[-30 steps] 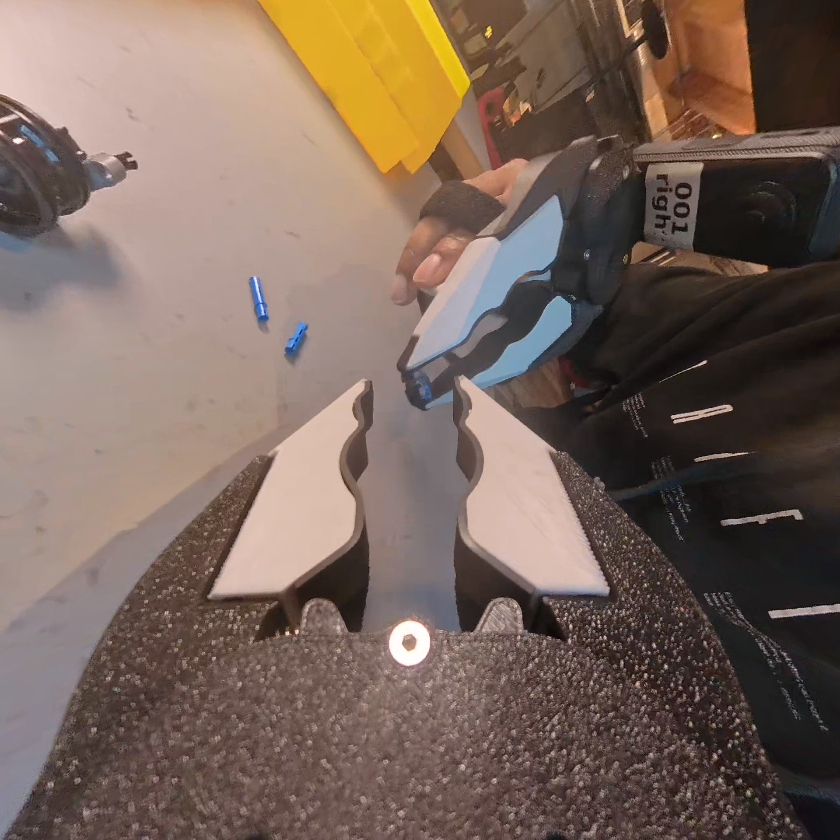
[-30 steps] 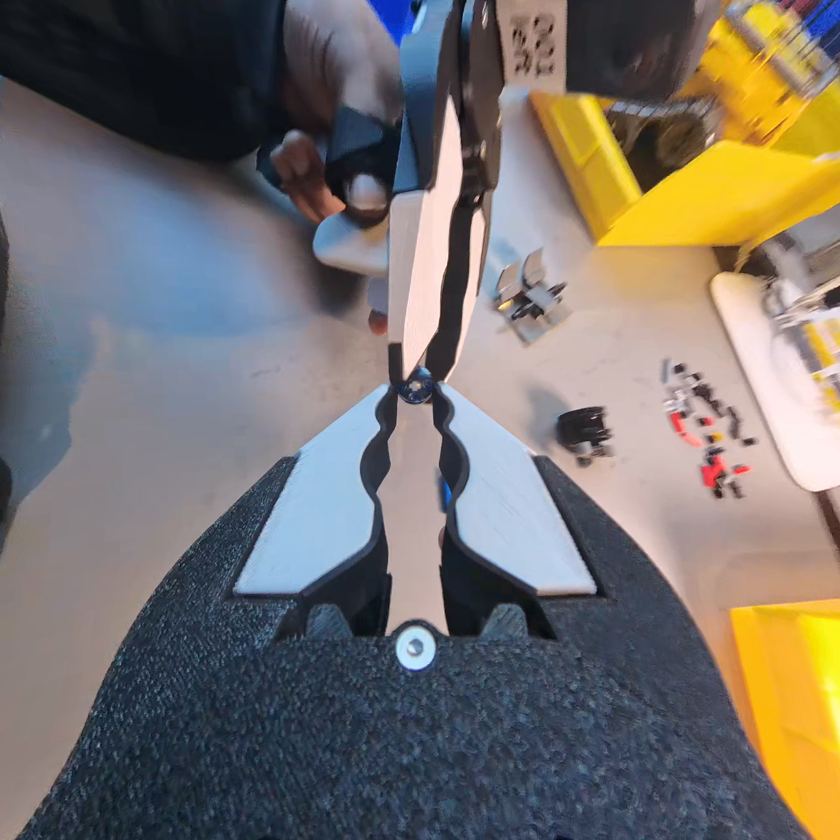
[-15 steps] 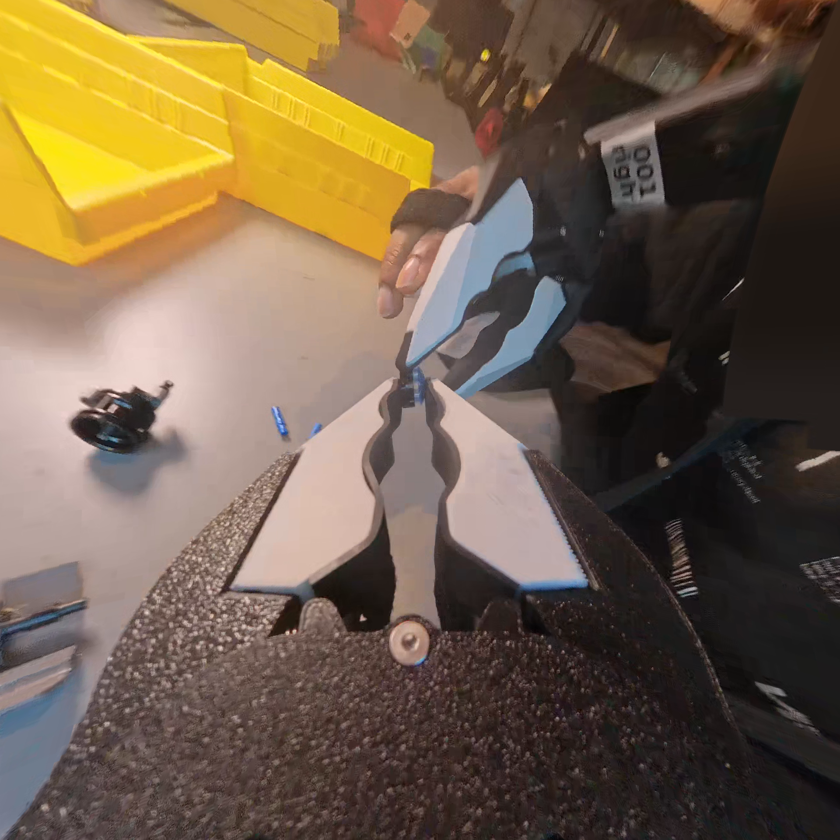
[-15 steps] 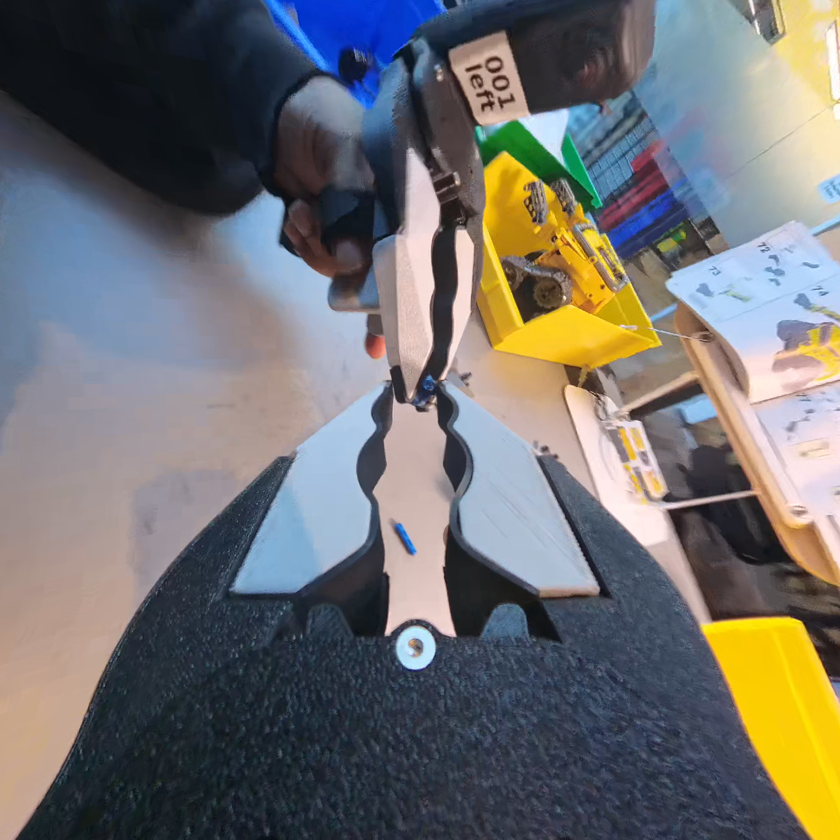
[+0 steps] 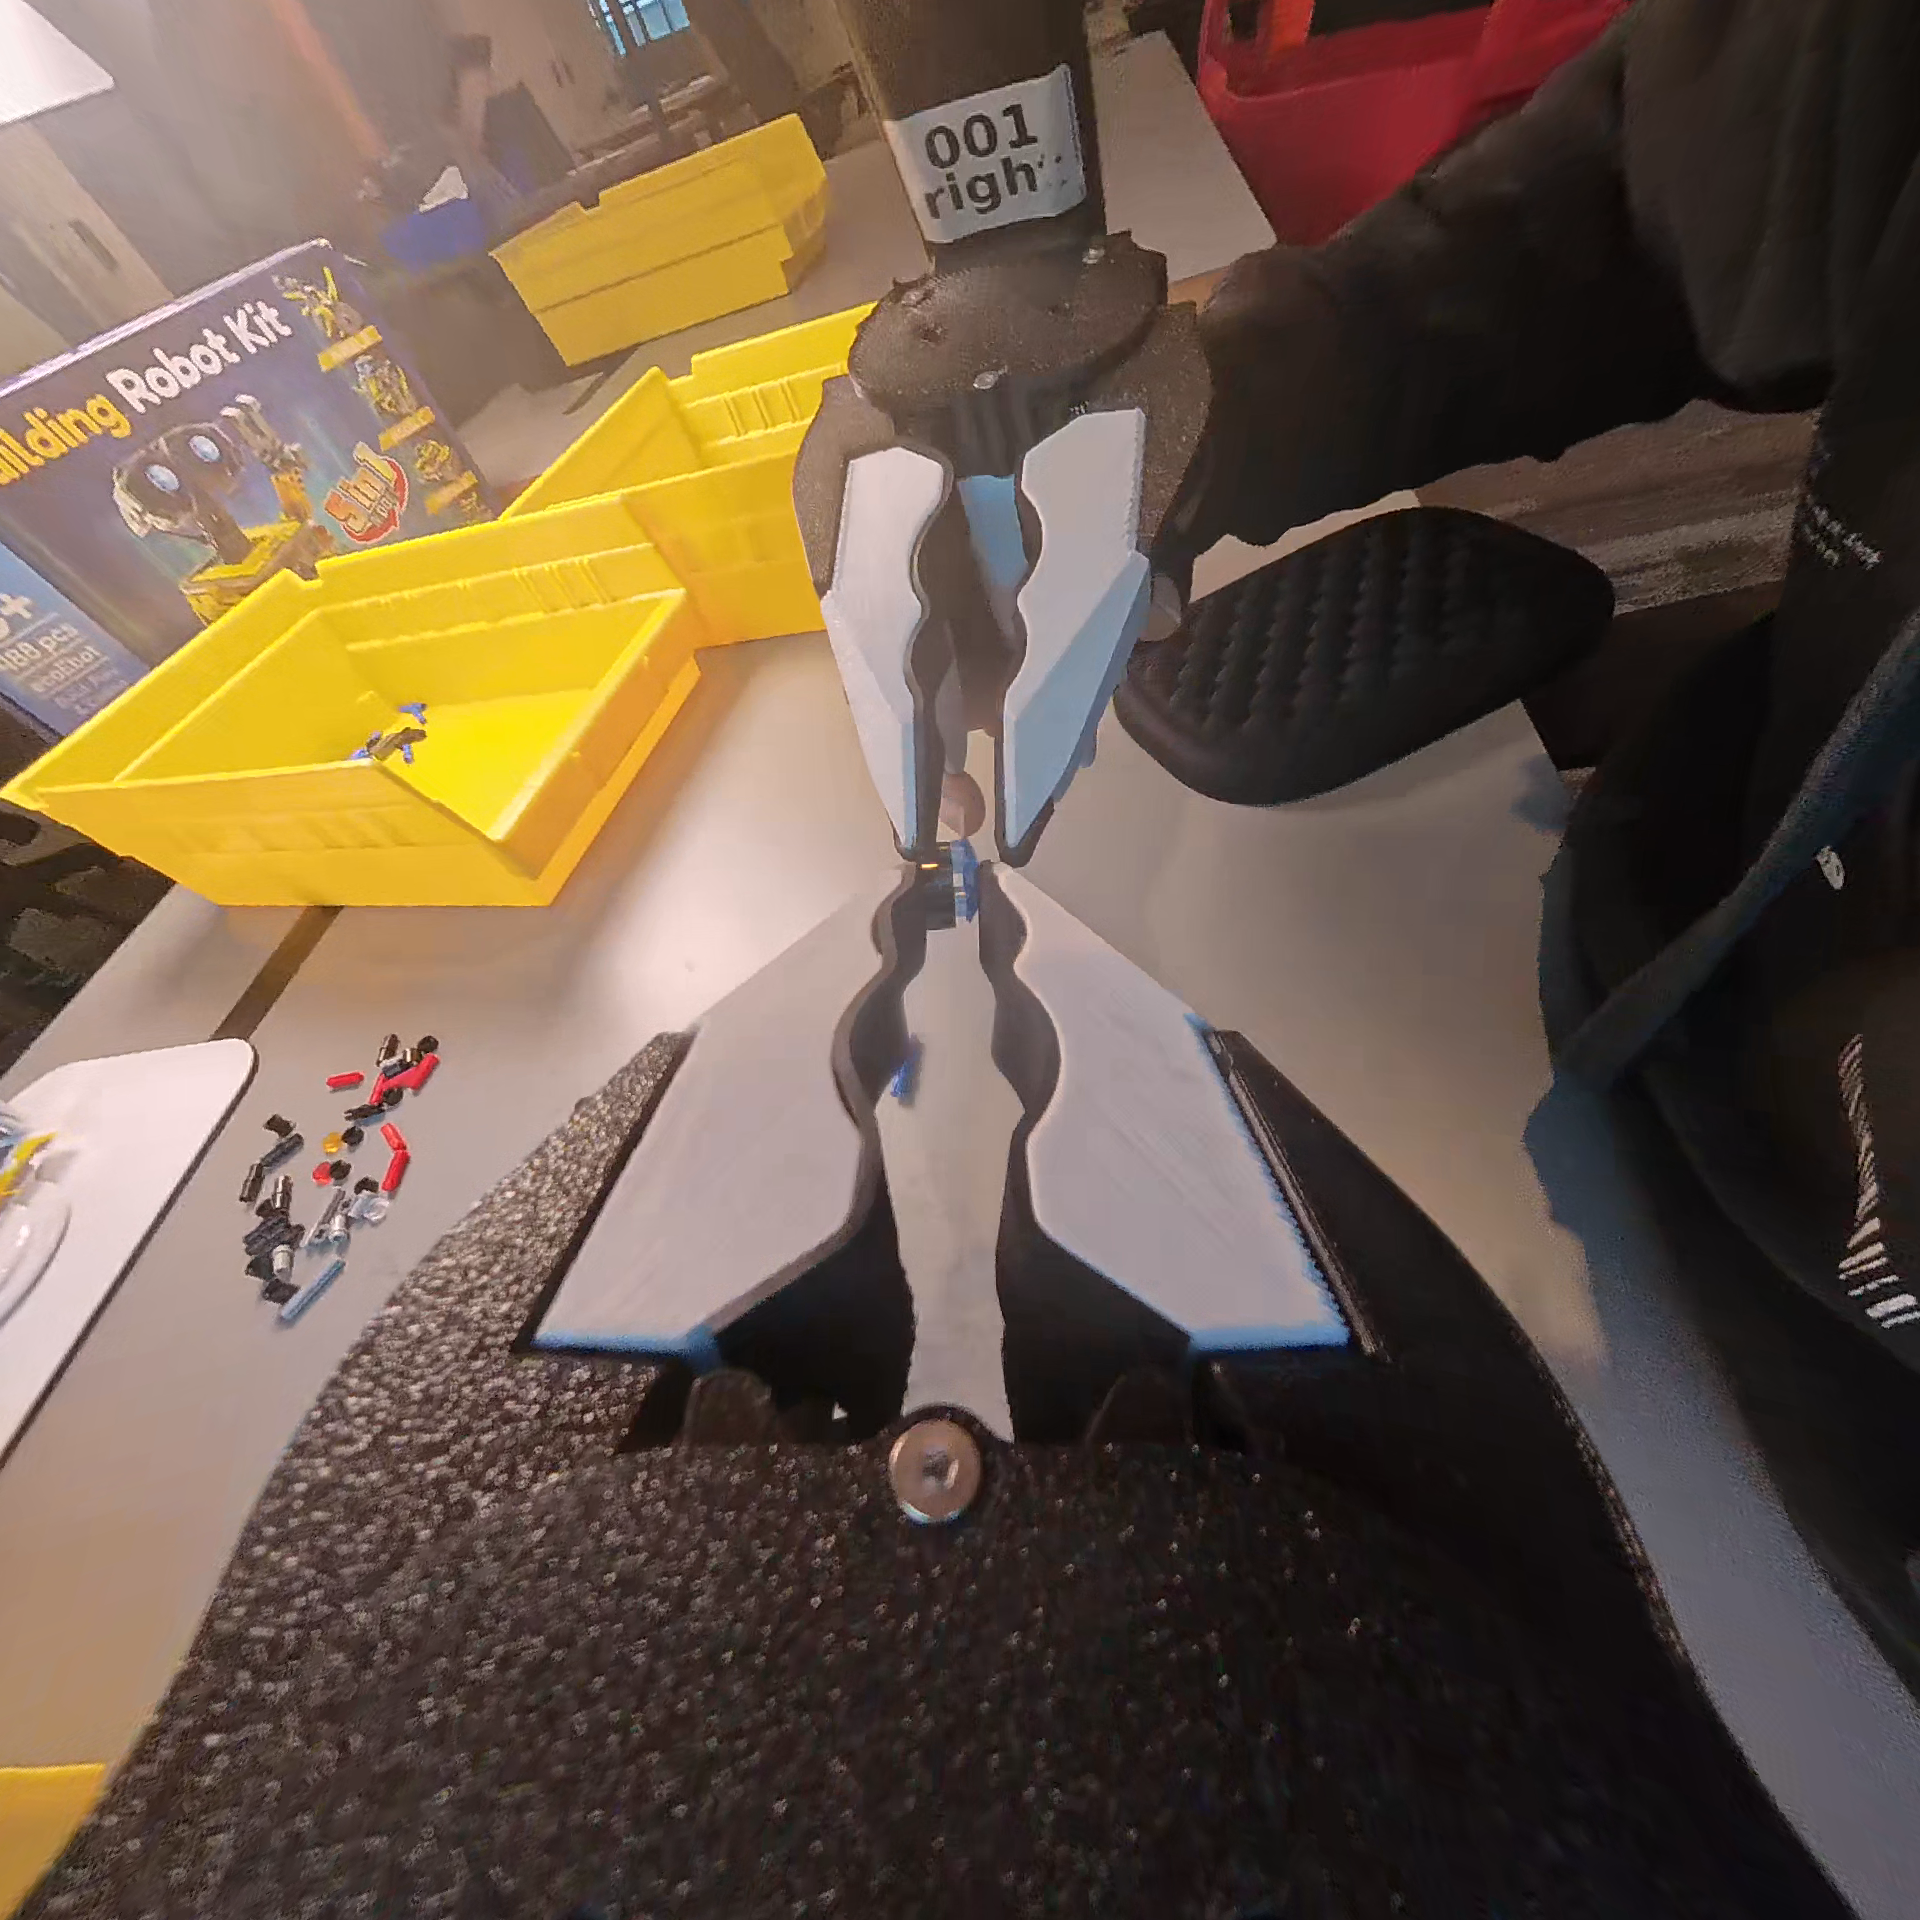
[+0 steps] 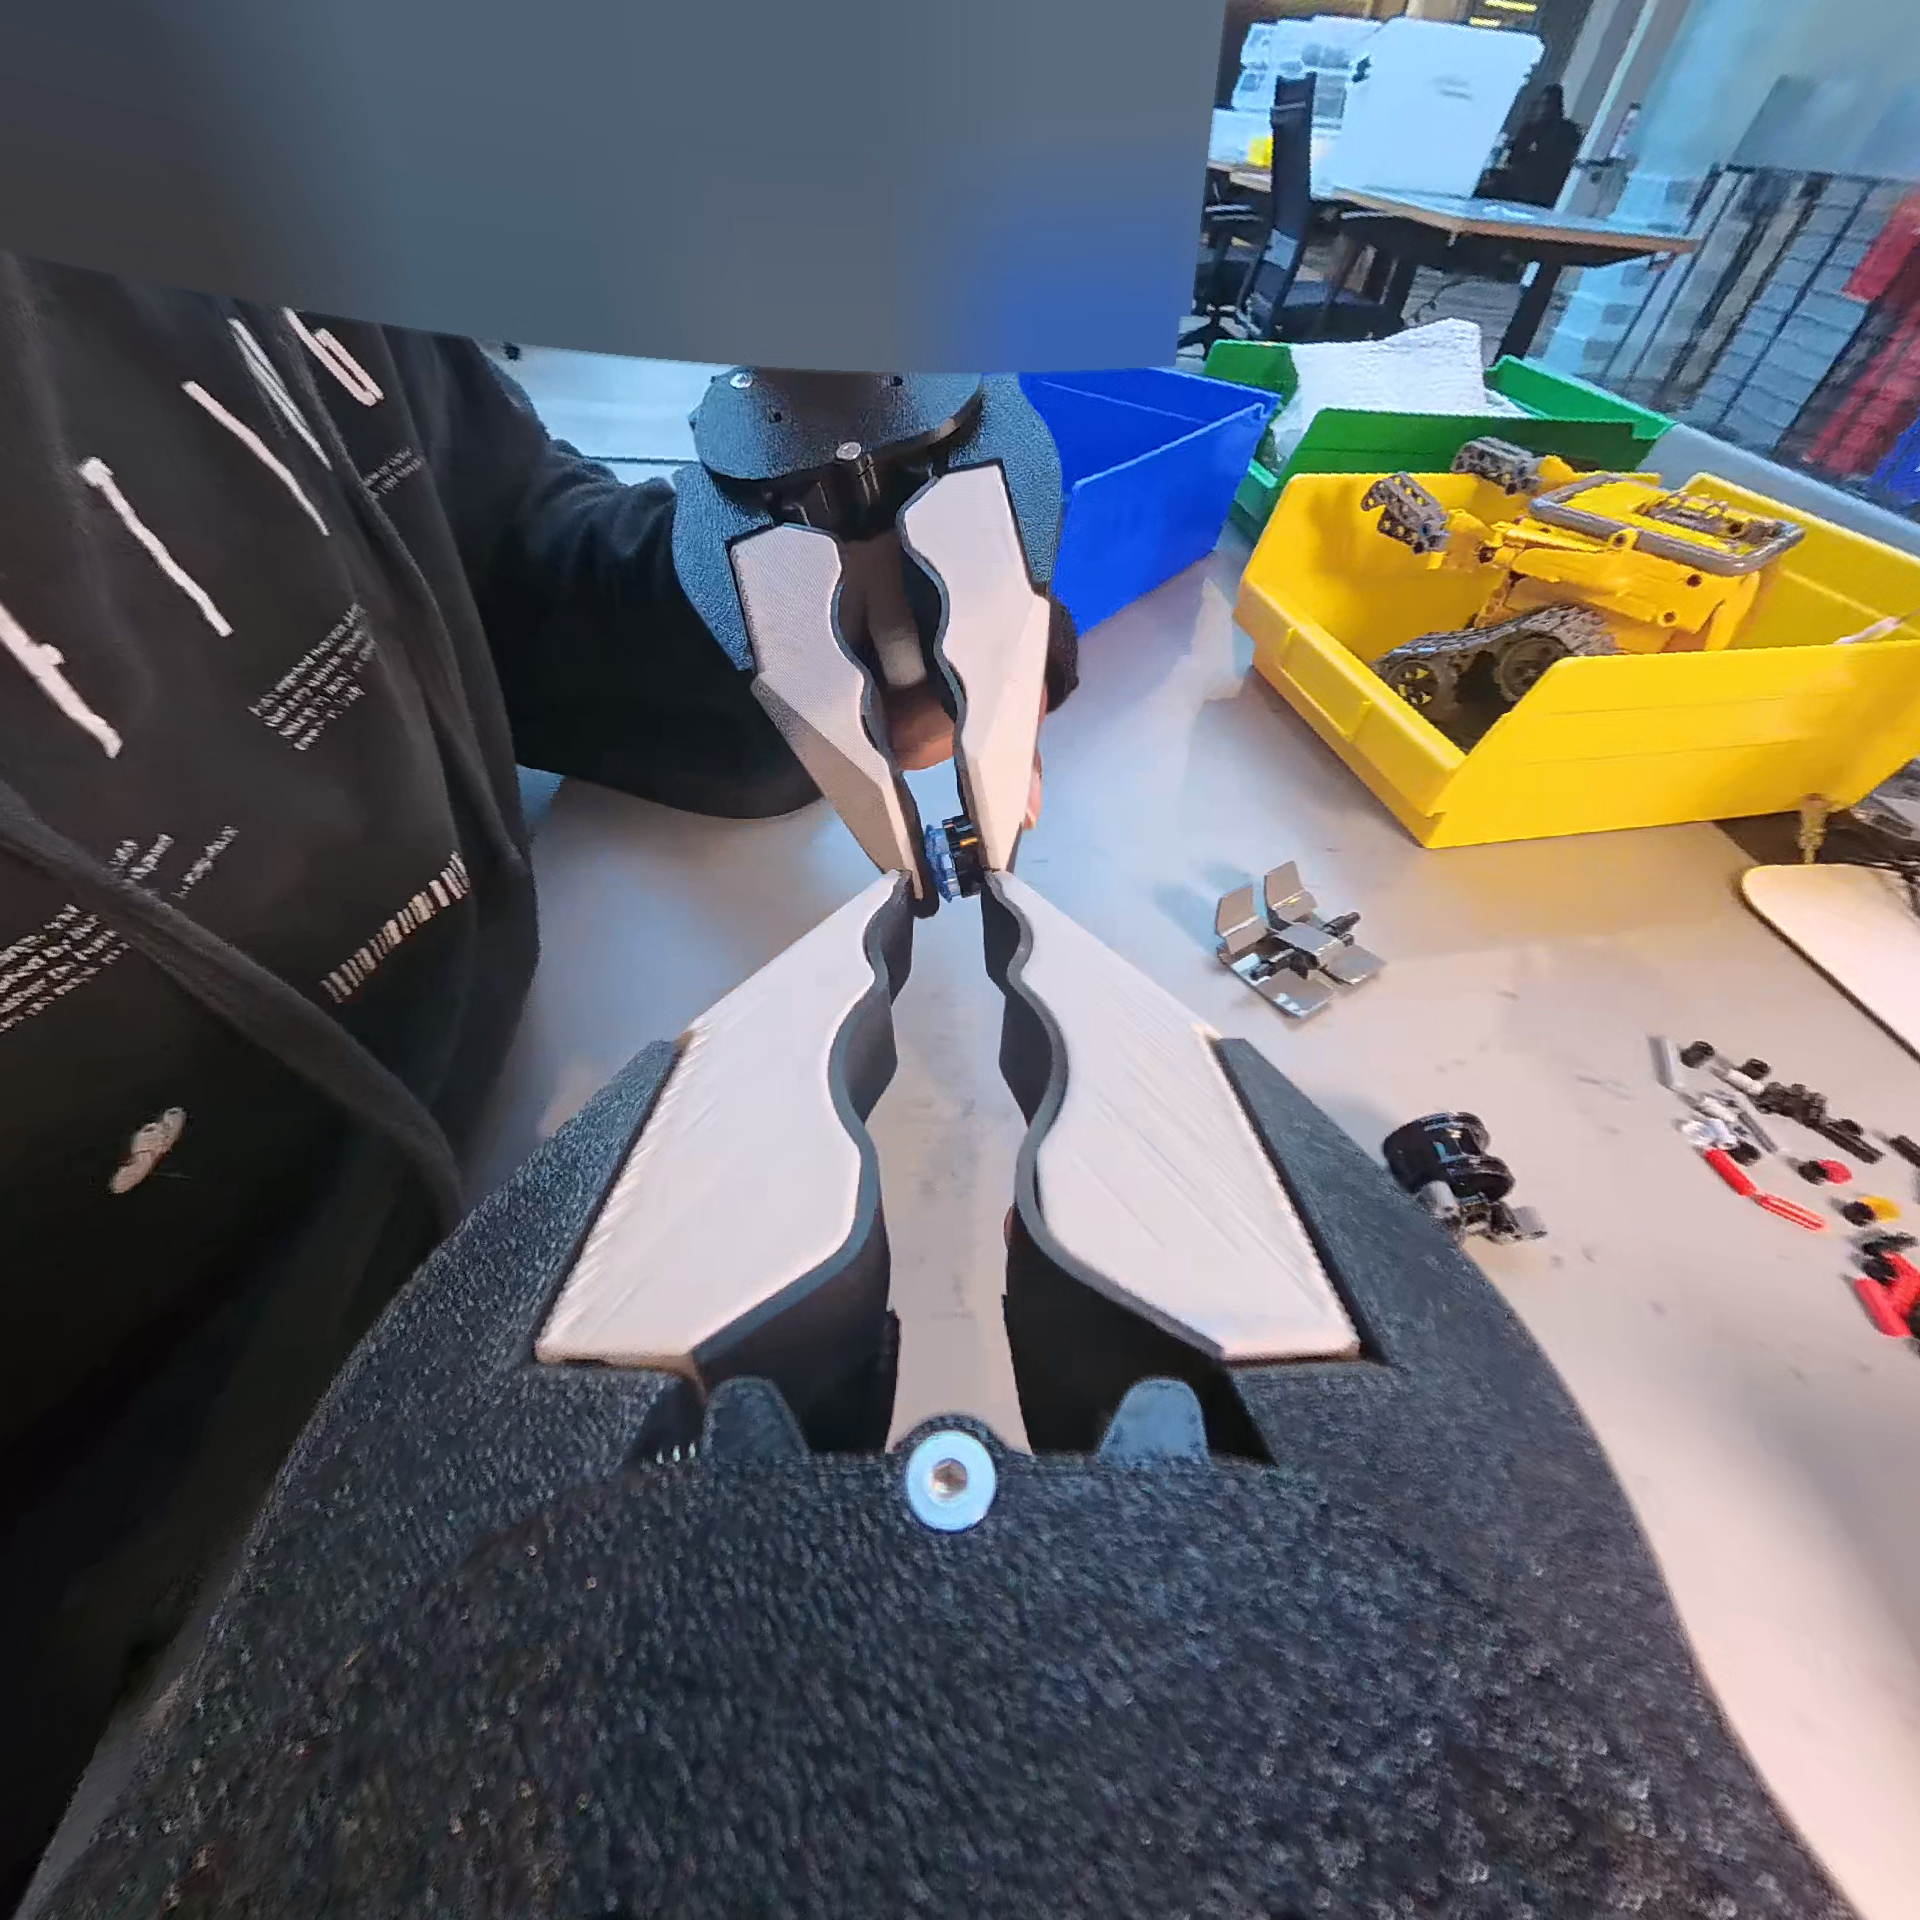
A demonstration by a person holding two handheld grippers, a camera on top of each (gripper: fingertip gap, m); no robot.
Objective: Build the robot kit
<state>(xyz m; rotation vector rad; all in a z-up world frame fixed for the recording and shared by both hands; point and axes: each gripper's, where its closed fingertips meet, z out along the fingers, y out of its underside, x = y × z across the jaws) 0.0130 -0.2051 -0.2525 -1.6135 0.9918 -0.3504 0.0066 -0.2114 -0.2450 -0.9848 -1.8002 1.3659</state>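
A small black wheel-like part with a blue pin in it (image 5: 948, 881) hangs above the grey table between both grippers, which meet tip to tip. My left gripper (image 5: 948, 899) is shut on it from below in the left wrist view. My right gripper (image 5: 958, 844) comes from the far side and its tips pinch the same part. In the right wrist view the part (image 6: 951, 864) sits between my right gripper's tips (image 6: 945, 896) and the left gripper's tips (image 6: 948, 854). A loose blue pin (image 5: 906, 1070) lies on the table under the left fingers.
Yellow bins (image 5: 312, 852) and a printed kit box (image 5: 229, 416) stand far left. A pile of small parts (image 5: 332, 1143) and a white tray (image 5: 114, 1143) lie nearby. A yellow bin (image 6: 1621, 758) holds a tracked model, beside a blue bin (image 6: 1132, 488), a chrome piece (image 6: 1294, 951) and a black hub (image 6: 1455, 1169). My left and right fingertips are right by each other.
My left gripper was open beside the part, then shut on it. Both grippers have swung round together, so they now face each other head on with the part between them.
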